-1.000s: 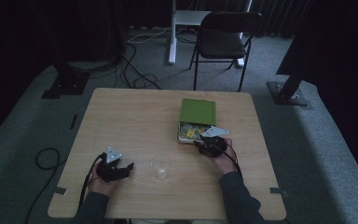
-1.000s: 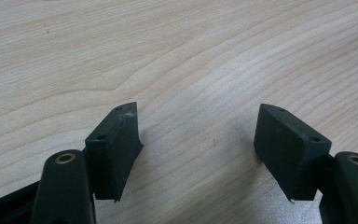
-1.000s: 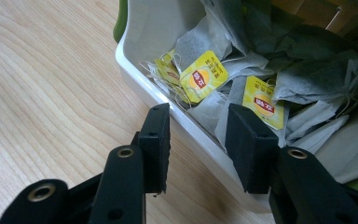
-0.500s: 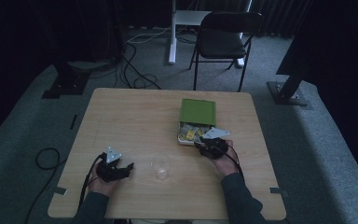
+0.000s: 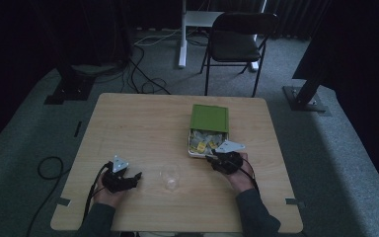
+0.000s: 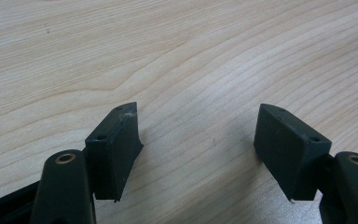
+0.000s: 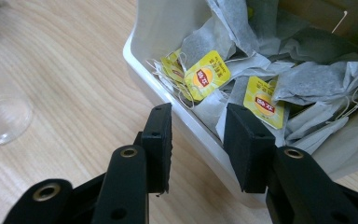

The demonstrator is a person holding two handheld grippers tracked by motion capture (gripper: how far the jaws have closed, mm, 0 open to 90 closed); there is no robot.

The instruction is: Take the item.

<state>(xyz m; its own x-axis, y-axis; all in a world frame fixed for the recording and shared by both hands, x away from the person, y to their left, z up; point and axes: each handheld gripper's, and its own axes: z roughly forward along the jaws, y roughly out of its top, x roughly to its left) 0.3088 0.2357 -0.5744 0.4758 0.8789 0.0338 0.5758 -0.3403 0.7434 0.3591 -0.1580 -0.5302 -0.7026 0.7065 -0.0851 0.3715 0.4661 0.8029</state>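
A white box (image 5: 189, 149) of tea bags (image 5: 203, 141) lies right of the table's middle, its green lid (image 5: 209, 118) folded back on the far side. In the right gripper view the tea bags (image 7: 261, 70) show yellow tags inside the white box (image 7: 154, 28). My right gripper (image 7: 198, 112) is open, its jaws just above the box's near rim with nothing between them. From above, the right gripper (image 5: 213, 159) sits at the box's near corner. A clear glass (image 5: 170, 176) stands to its left, and the glass (image 7: 2, 119) also shows beside that gripper. My left gripper (image 5: 131, 177) rests wide open on bare wood (image 6: 198, 112).
The wooden table (image 5: 143, 118) has free room across its left and far parts. A black chair (image 5: 237, 42) and a white post stand beyond the far edge. Cables lie on the grey carpet at the left.
The right gripper has edged slightly toward the person at the box's near rim. The left gripper and the glass have stayed put.
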